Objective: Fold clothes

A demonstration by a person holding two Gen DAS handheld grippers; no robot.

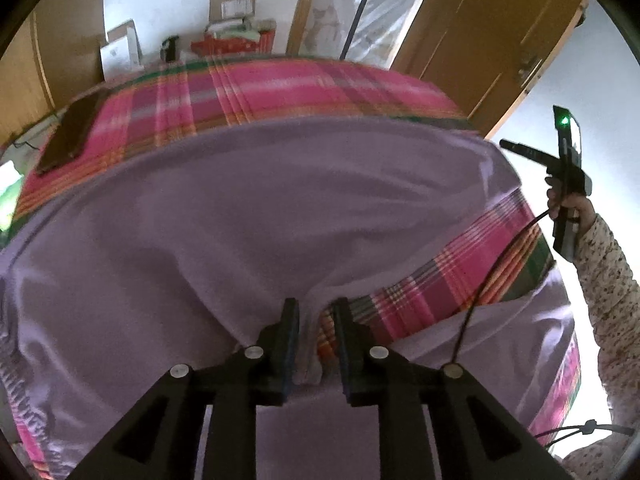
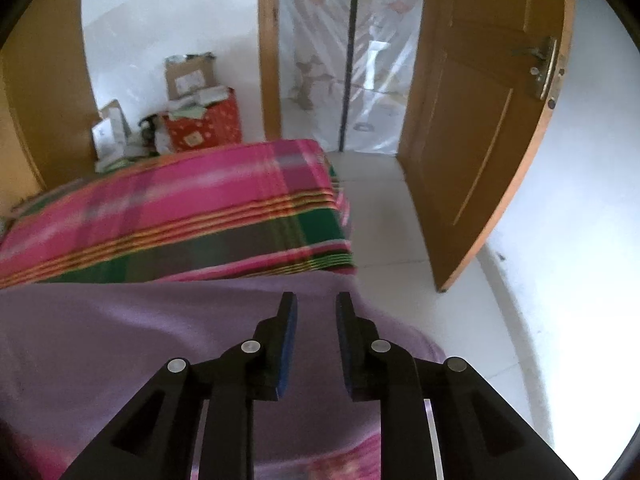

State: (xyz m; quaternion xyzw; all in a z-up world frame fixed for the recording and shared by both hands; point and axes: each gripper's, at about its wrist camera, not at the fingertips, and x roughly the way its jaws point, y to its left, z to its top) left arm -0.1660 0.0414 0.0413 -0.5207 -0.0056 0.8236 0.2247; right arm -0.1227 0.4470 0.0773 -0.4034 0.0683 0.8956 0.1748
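A lilac garment [image 1: 260, 208] lies spread over a bed with a pink and green plaid cover [image 1: 280, 88]. My left gripper [image 1: 316, 304] points down at its near edge. Its jaws stand apart, and a raised fold of the lilac cloth [image 1: 308, 340] hangs between them against the left pad, with a gap to the right pad. In the right wrist view my right gripper [image 2: 316, 298] is open above the garment's right end [image 2: 120, 340], with nothing between its fingers. In the left wrist view a hand [image 1: 568, 204] in a speckled sleeve holds that gripper off the bed's right side.
A dark flat phone-like object [image 1: 68, 136] lies on the plaid cover at the far left. Cardboard boxes and a red box [image 2: 200, 120] stand against the wall beyond the bed. A wooden door [image 2: 480, 140] stands ajar at the right, beside white floor tiles [image 2: 384, 216].
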